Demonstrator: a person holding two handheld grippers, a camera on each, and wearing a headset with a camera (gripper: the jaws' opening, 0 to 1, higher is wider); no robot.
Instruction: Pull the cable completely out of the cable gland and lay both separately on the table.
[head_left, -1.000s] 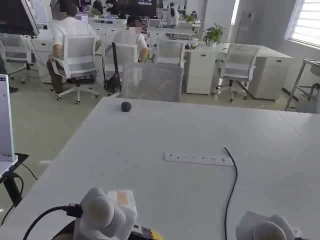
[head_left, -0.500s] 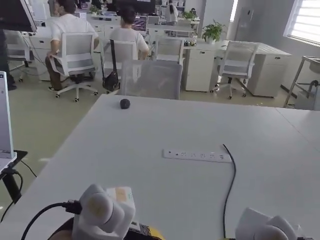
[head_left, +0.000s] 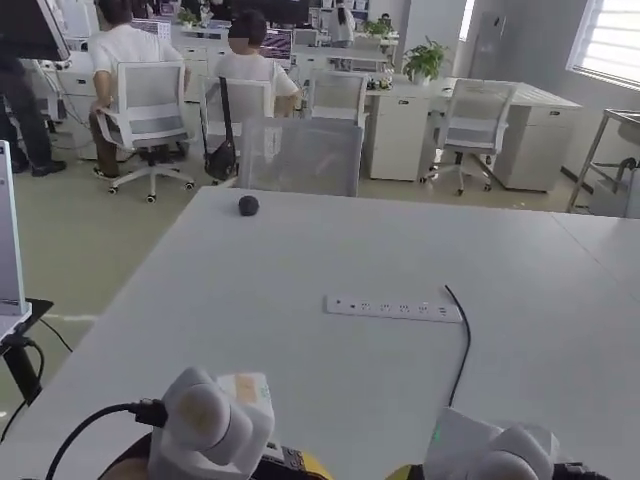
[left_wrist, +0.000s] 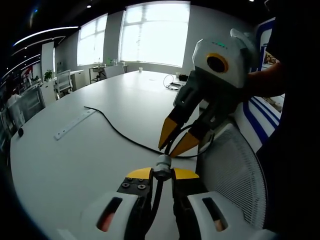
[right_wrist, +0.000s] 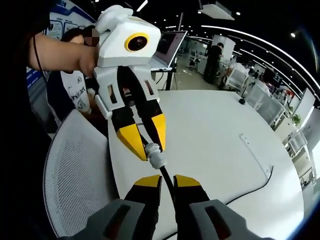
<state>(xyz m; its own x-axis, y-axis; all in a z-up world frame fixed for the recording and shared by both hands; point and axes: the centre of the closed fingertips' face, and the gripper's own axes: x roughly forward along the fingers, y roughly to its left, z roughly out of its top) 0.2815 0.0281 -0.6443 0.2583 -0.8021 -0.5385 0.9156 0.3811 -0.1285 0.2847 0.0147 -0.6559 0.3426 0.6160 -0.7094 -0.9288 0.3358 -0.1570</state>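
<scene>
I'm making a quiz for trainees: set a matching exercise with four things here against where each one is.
1 cable gland
2 cable
3 power strip
4 dark round object

A flat on the table, midway
B in the fingers of the left gripper
C near the table's far edge
D in the fingers of the right gripper

Pairs: 1-B, 2-D, 3-A, 4-C.

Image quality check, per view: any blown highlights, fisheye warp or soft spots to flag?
Head view: even daylight, blinds at upper right washed out, power strip sharp. Left gripper view: window blown white, table edge bowed by the fisheye, cable gland sharp between the jaws. Right gripper view: ceiling light strips bend into arcs, no glare on the cable.
</scene>
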